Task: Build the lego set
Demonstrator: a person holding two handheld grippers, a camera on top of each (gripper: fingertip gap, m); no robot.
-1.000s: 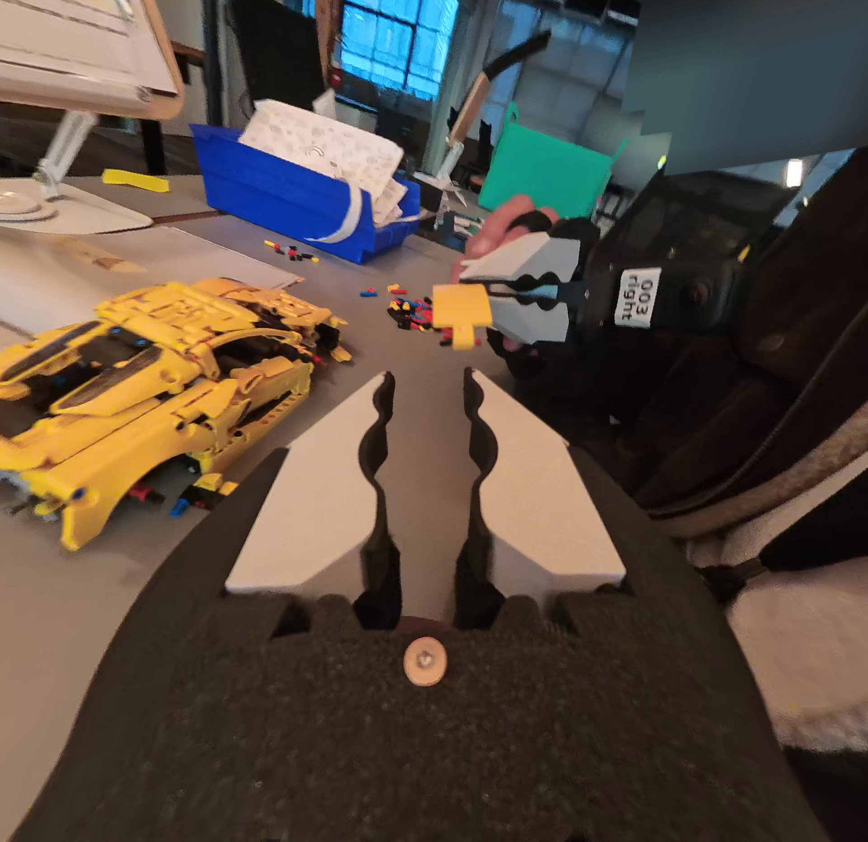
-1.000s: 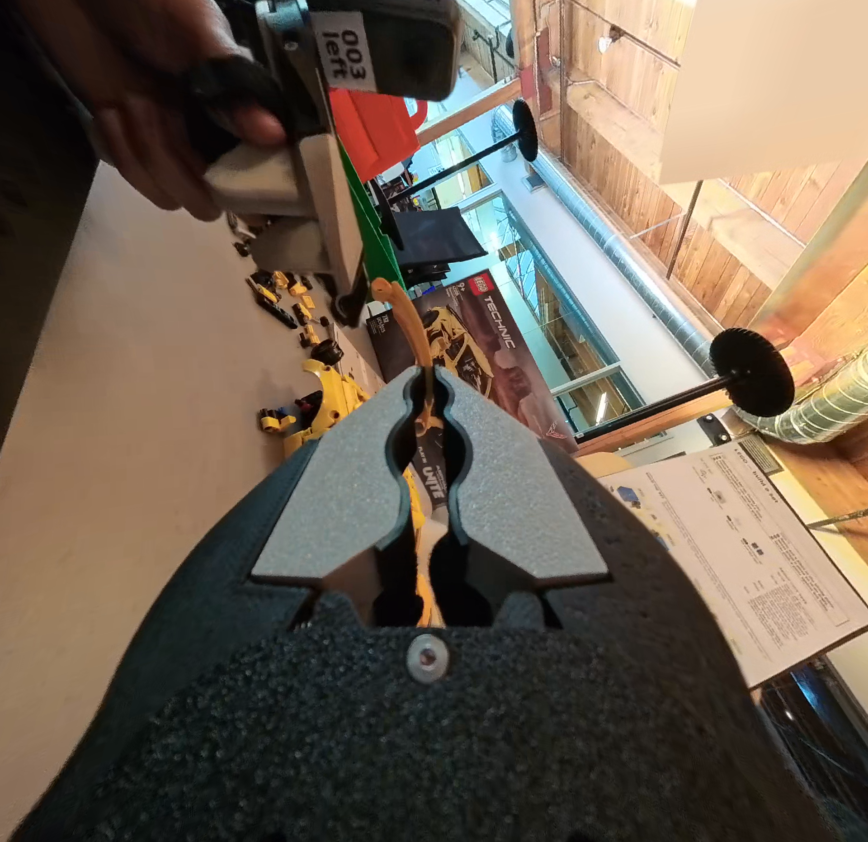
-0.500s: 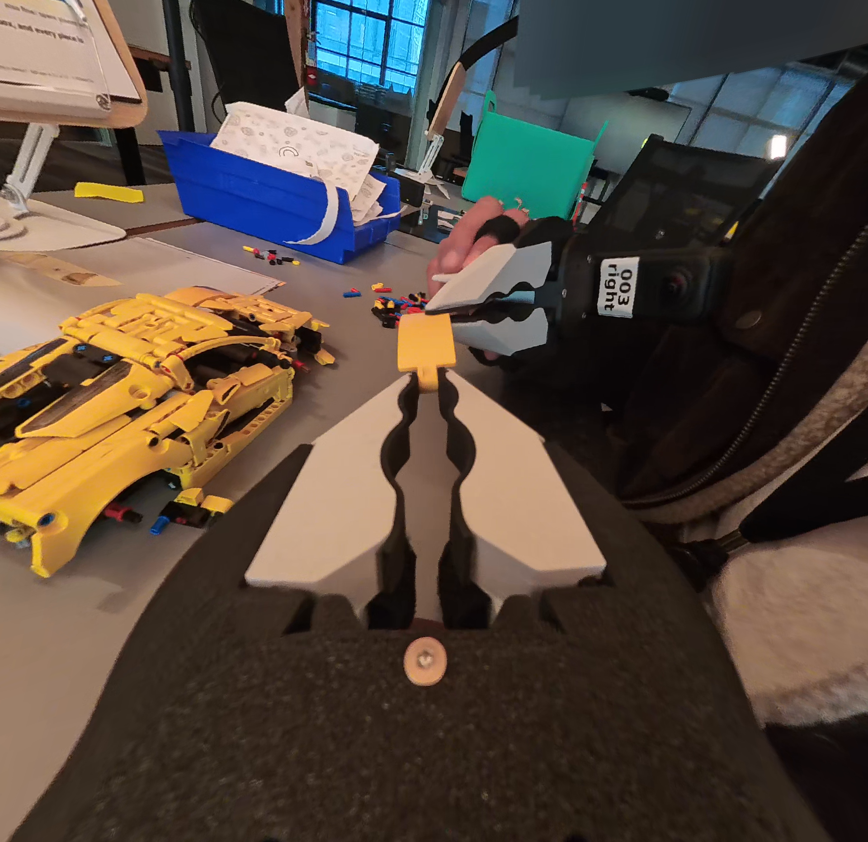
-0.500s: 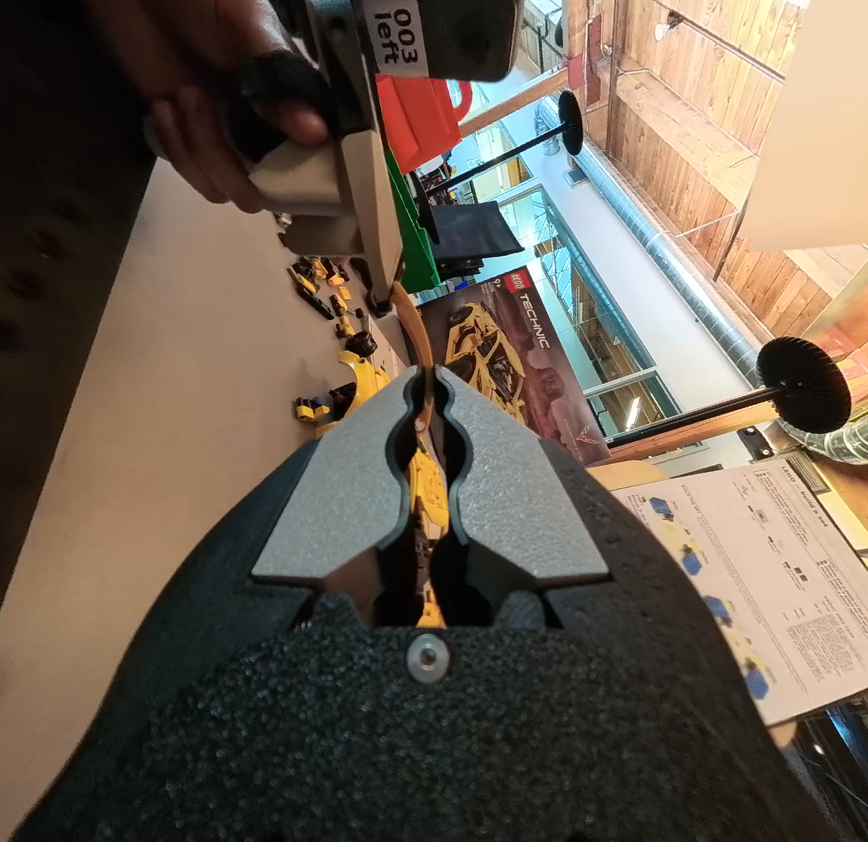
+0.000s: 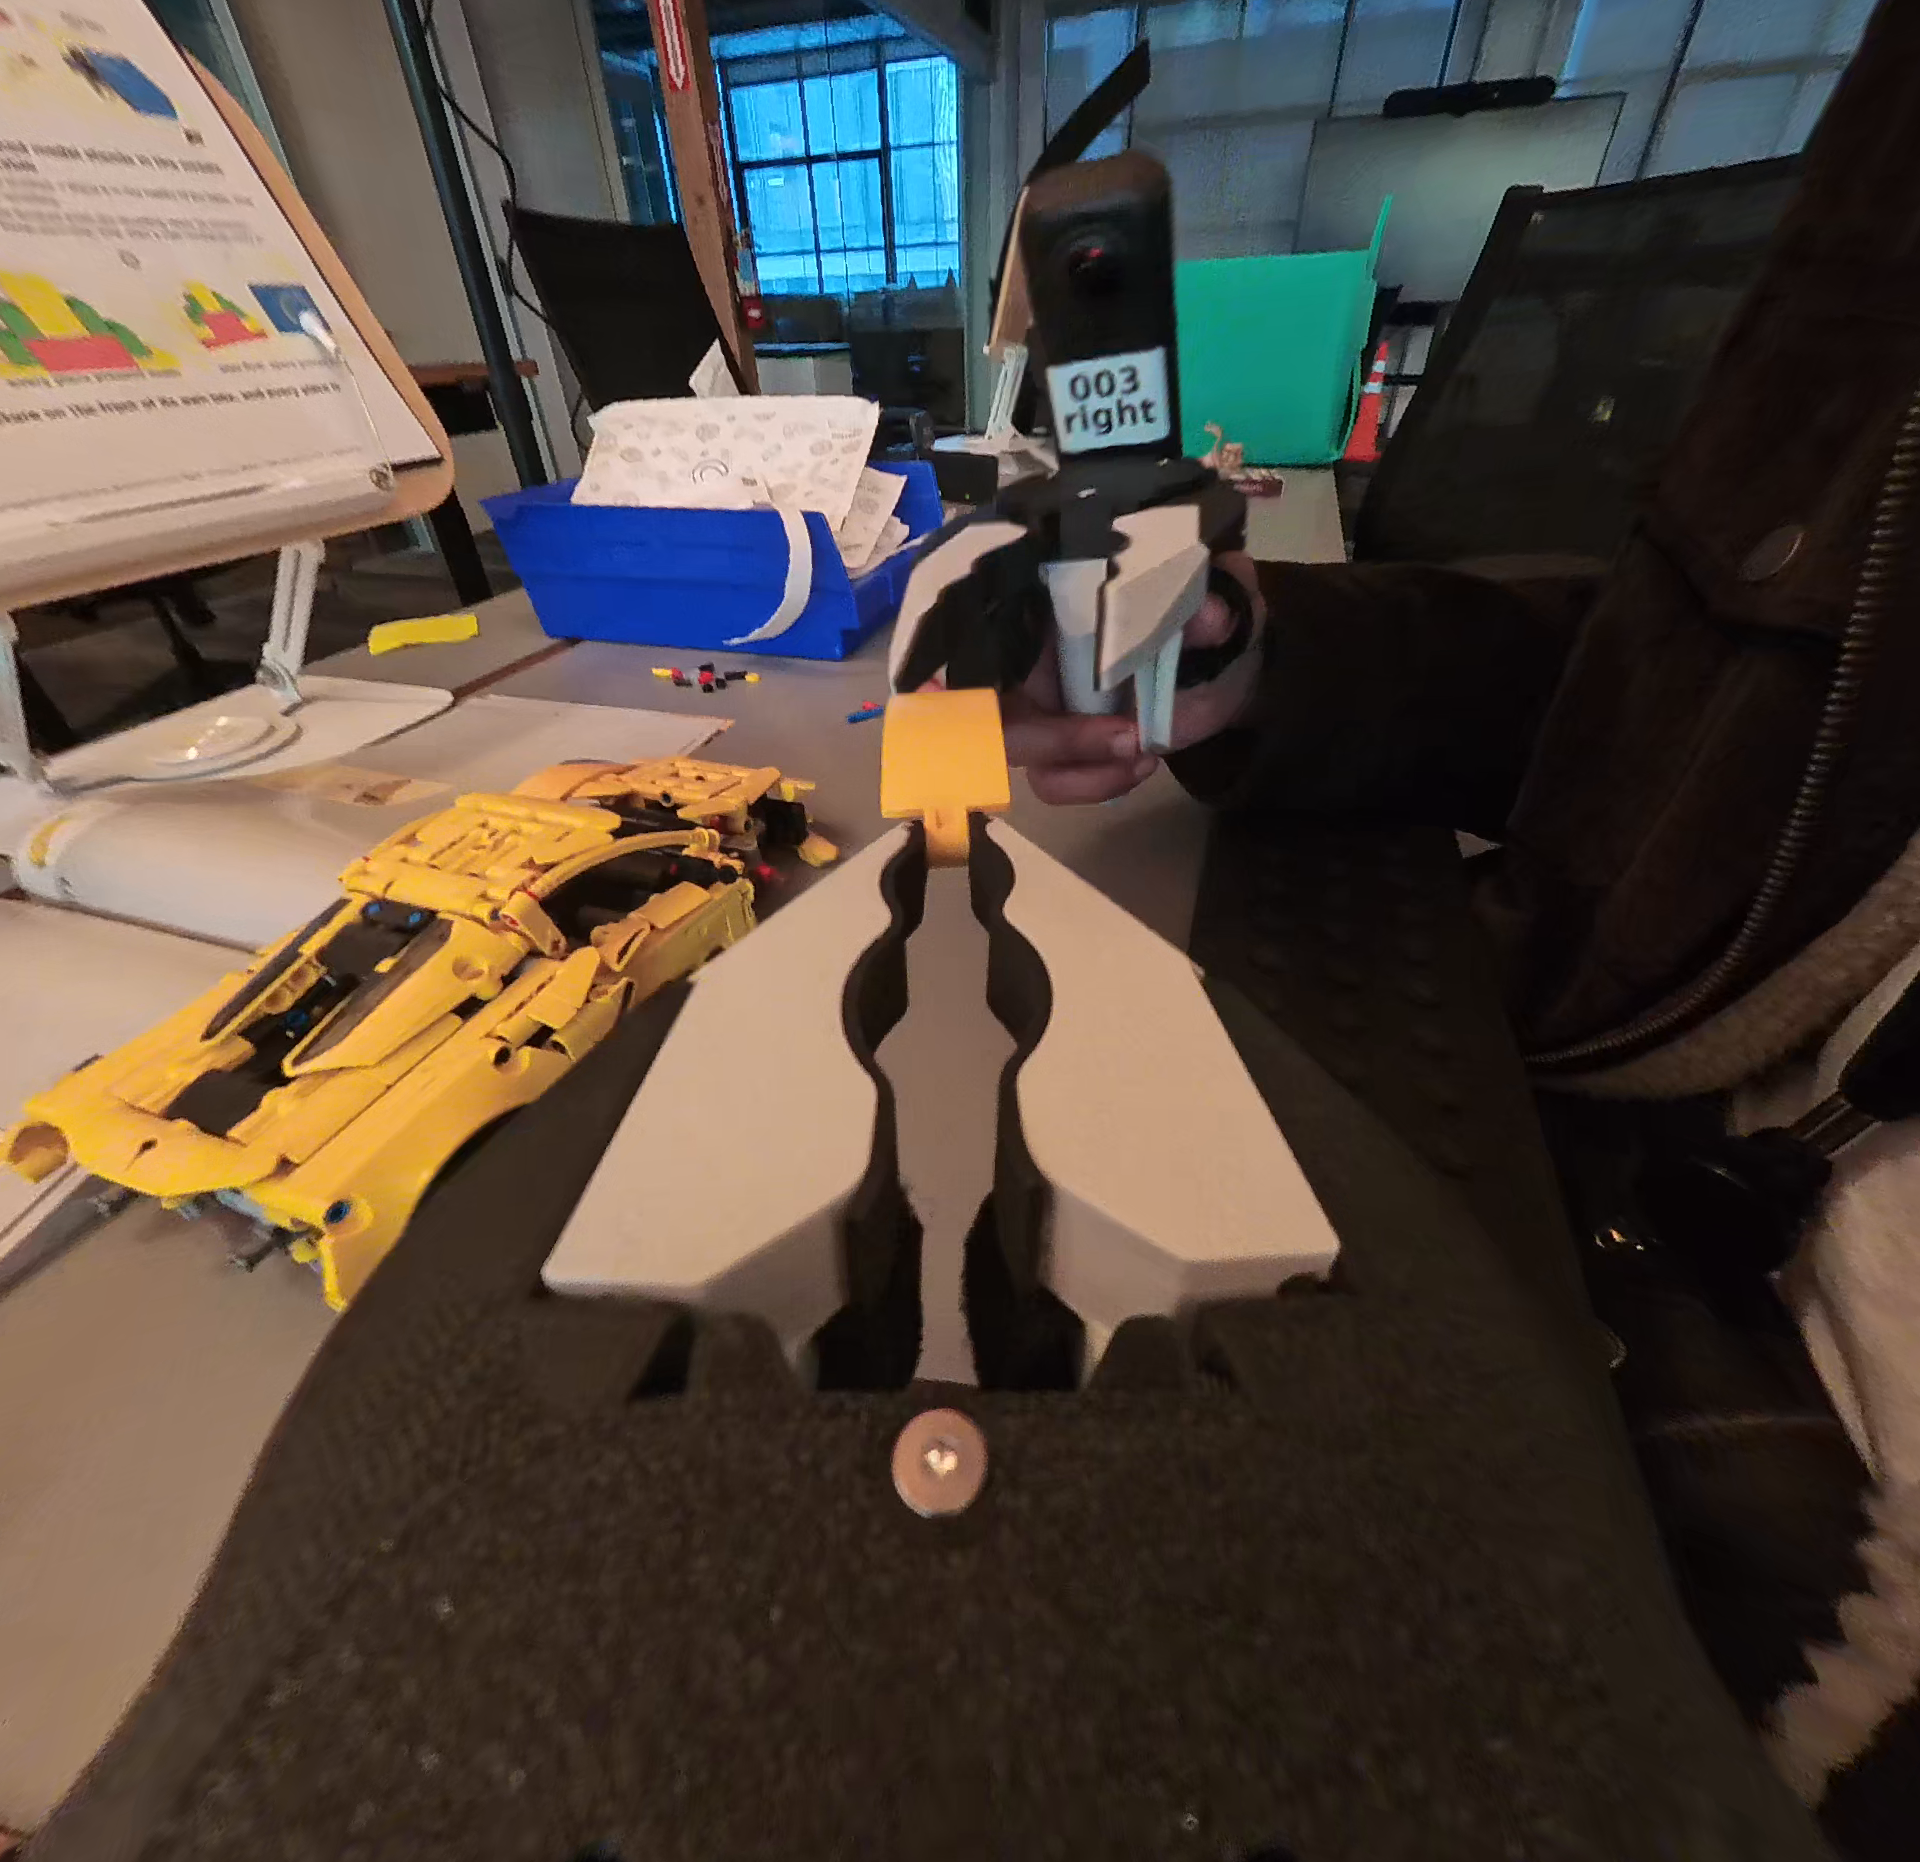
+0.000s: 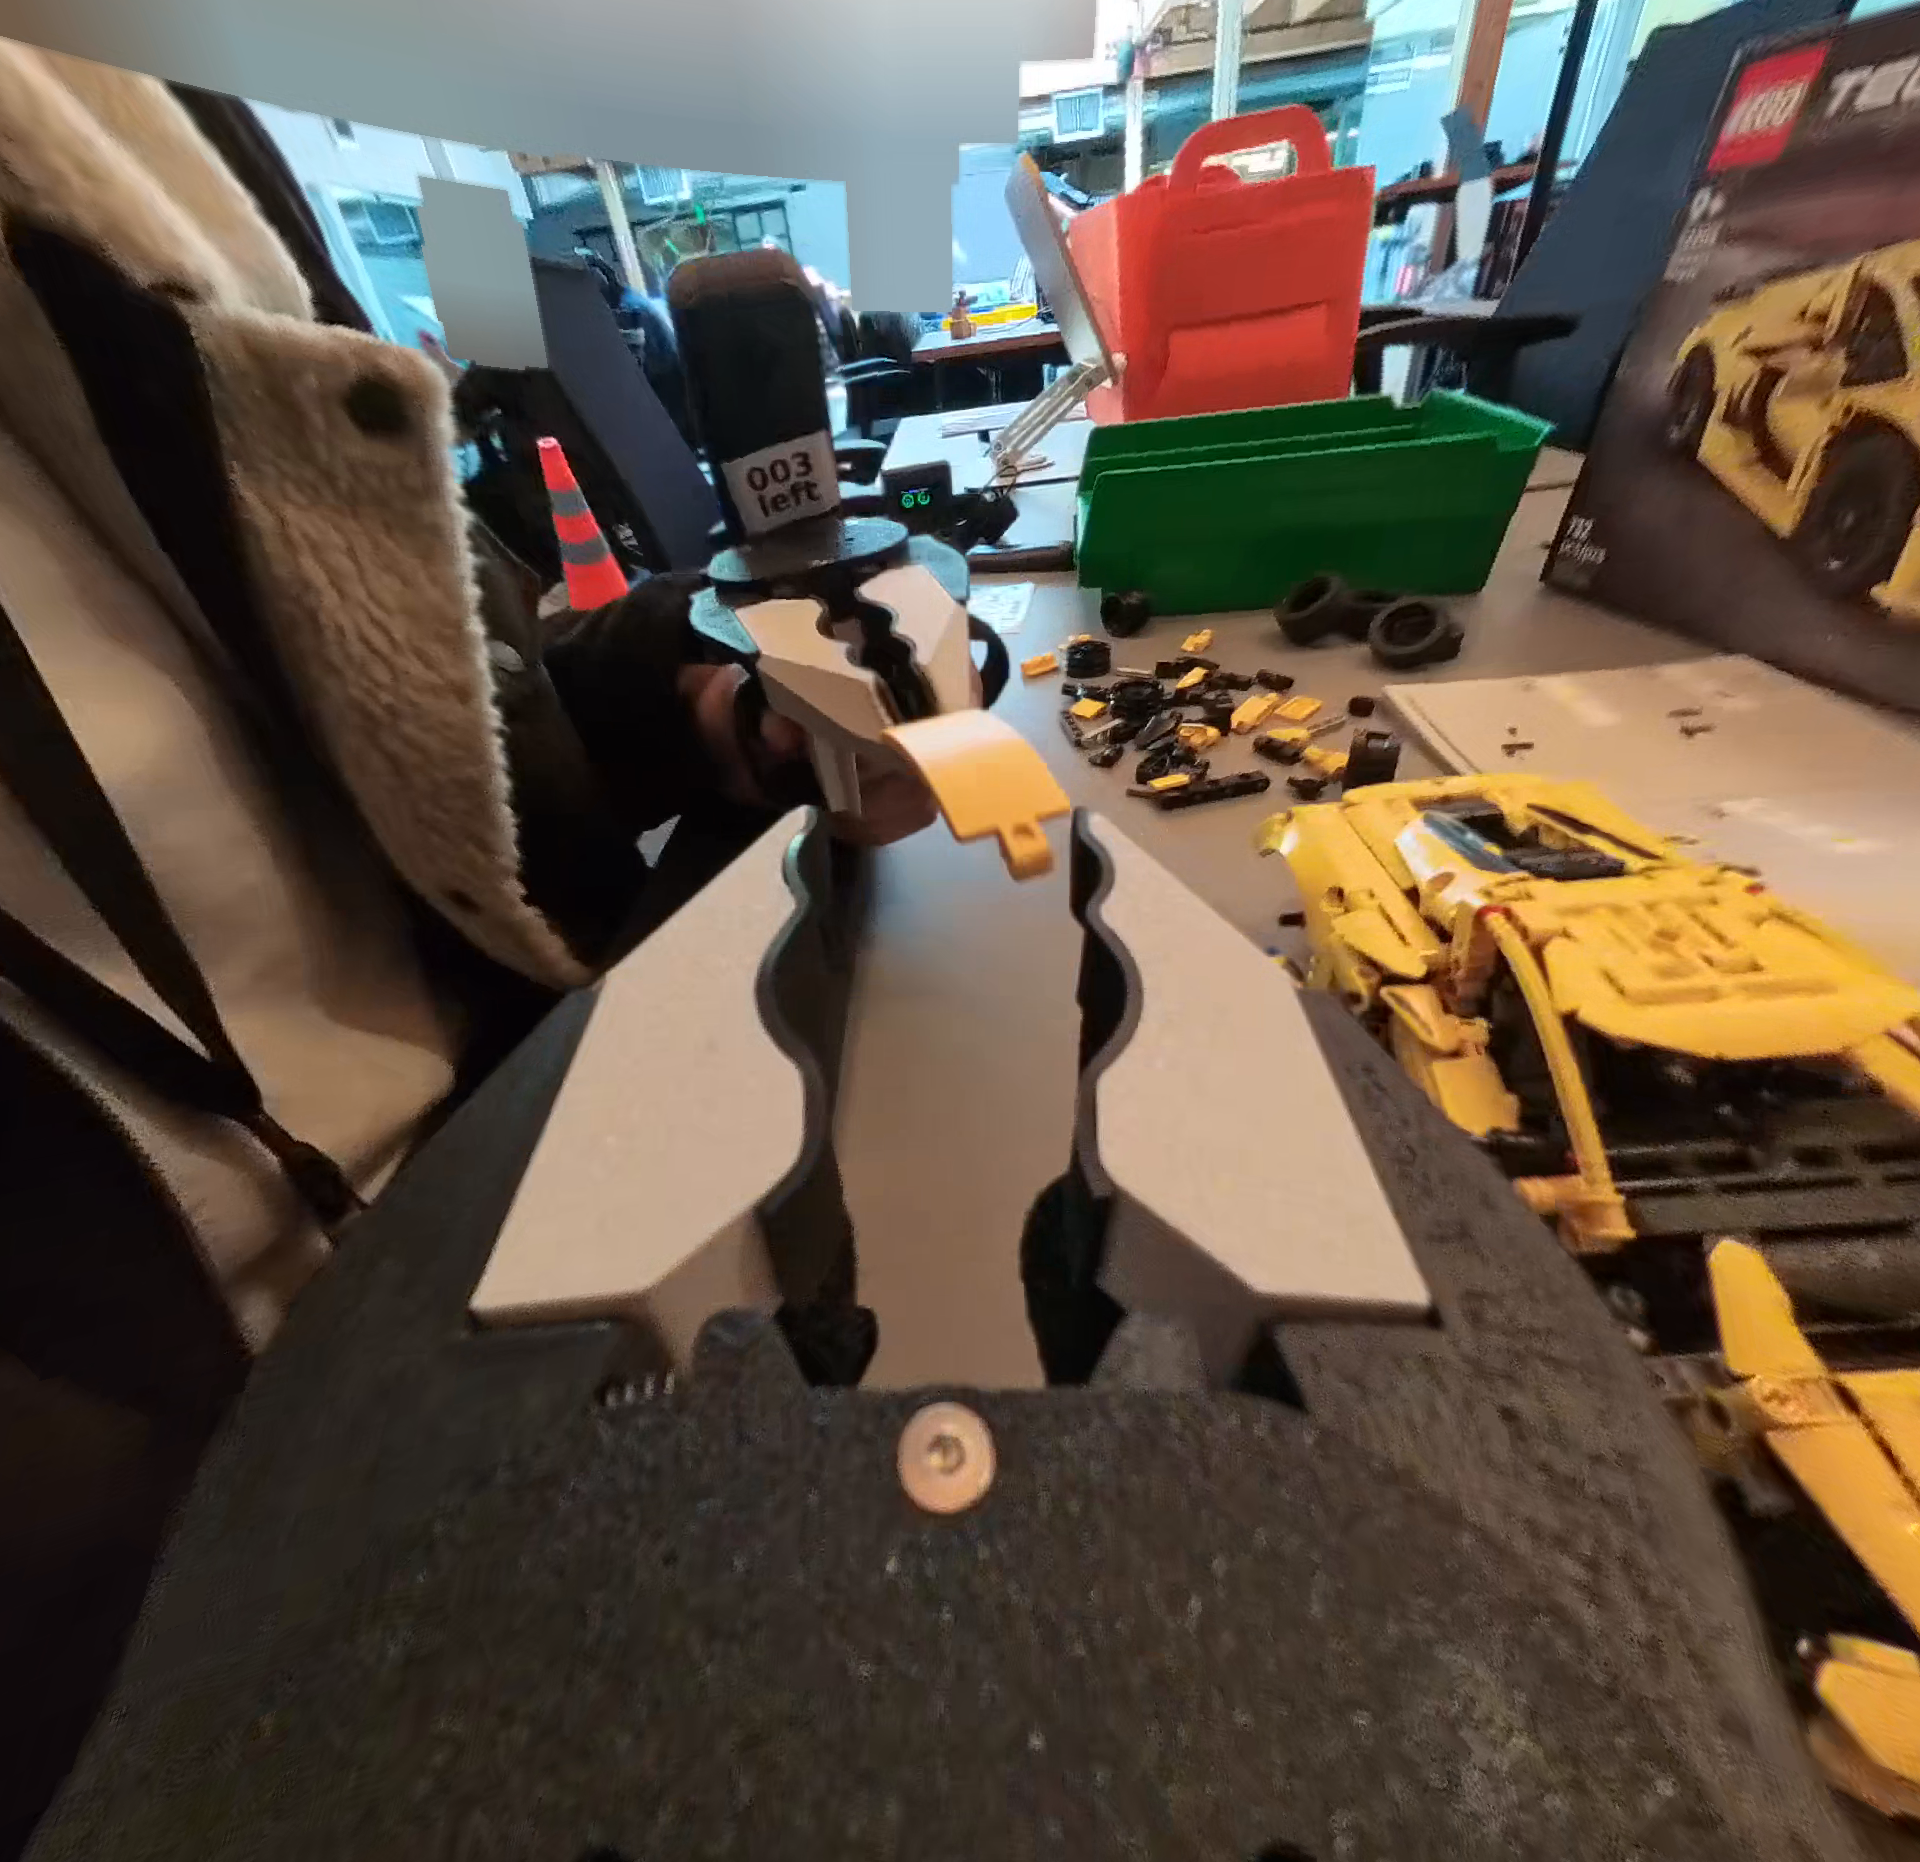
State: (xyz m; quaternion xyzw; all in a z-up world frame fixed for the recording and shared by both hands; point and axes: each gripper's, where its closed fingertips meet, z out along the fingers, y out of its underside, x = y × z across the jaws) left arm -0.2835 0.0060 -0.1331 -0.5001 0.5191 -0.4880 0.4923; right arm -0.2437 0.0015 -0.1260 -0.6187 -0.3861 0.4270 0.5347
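A yellow curved panel [image 5: 943,752] is held by its small tab between the tips of my left gripper [image 5: 945,841], which is shut on it above the table. My right gripper [image 6: 940,836] is open and empty, with a wide gap between the fingers. The panel [image 6: 977,773] hangs just ahead of it at the tips of the left gripper [image 6: 894,732]. In the left wrist view the right gripper [image 5: 1039,690] stands upright just behind the panel. The yellow lego car [image 5: 416,981] lies on the table to the left, and also shows in the right wrist view [image 6: 1610,981].
Loose small parts [image 6: 1174,721] and black tyres [image 6: 1371,617] lie before a green bin [image 6: 1299,503], with a red bag [image 6: 1226,274] behind and the set's box [image 6: 1766,358] at the right. A blue bin [image 5: 707,576] and an instruction board [image 5: 156,306] stand at the far left. The person's coat [image 5: 1662,773] is close. About 5 cm separates my left fingertips from my right. The yellow lego car [image 5: 416,981] is about equally far from each gripper, around 15 cm. Look for it in the right wrist view [image 6: 1457,863] too.
My left gripper closed on the panel's tab. My right gripper let go of the panel, opened wide and swung from sideways to upright.
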